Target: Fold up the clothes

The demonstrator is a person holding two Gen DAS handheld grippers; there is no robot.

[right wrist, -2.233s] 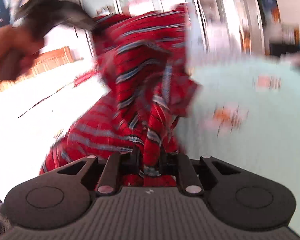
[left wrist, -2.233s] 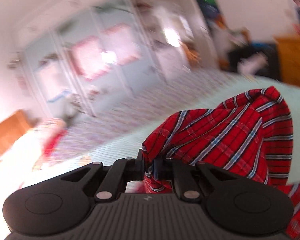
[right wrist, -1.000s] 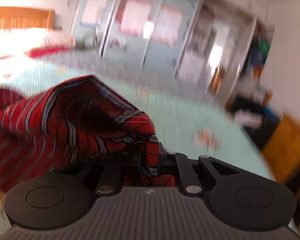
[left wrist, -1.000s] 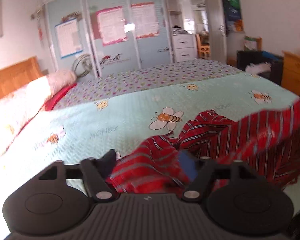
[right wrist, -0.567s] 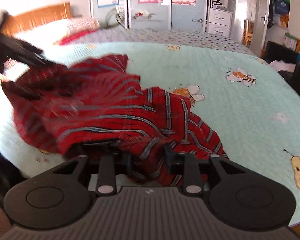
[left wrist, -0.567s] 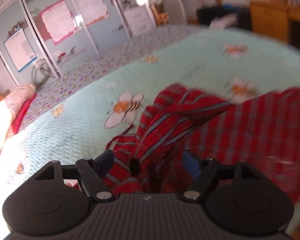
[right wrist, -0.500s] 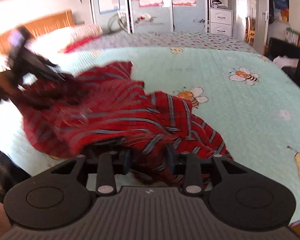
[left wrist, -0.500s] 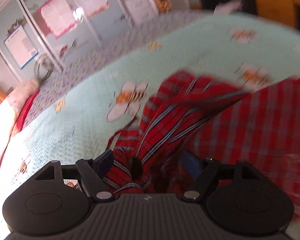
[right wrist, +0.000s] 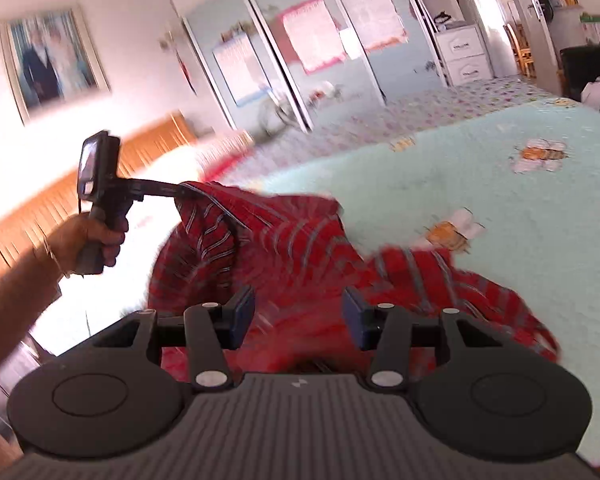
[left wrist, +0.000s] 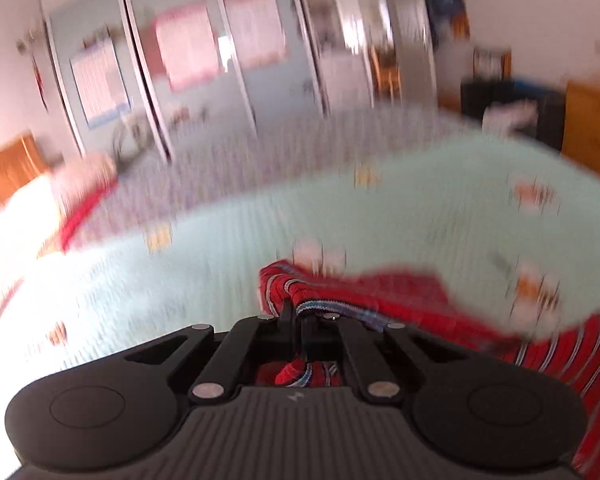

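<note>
Both jaws of the left gripper (left wrist: 296, 314) are pressed together on a raised edge of the red striped shirt (right wrist: 300, 248), which is heaped on the mint bedspread (right wrist: 540, 220). Its handle is gripped by a hand (right wrist: 88, 240), forearm outstretched. The right gripper (right wrist: 298, 314) has just been opening; its pads stand apart over the cloth.

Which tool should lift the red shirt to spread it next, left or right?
Left. The left tool is shut on the red striped shirt at its edge, already raised off the bedspread. The right tool has just been opening and grips nothing.
</note>
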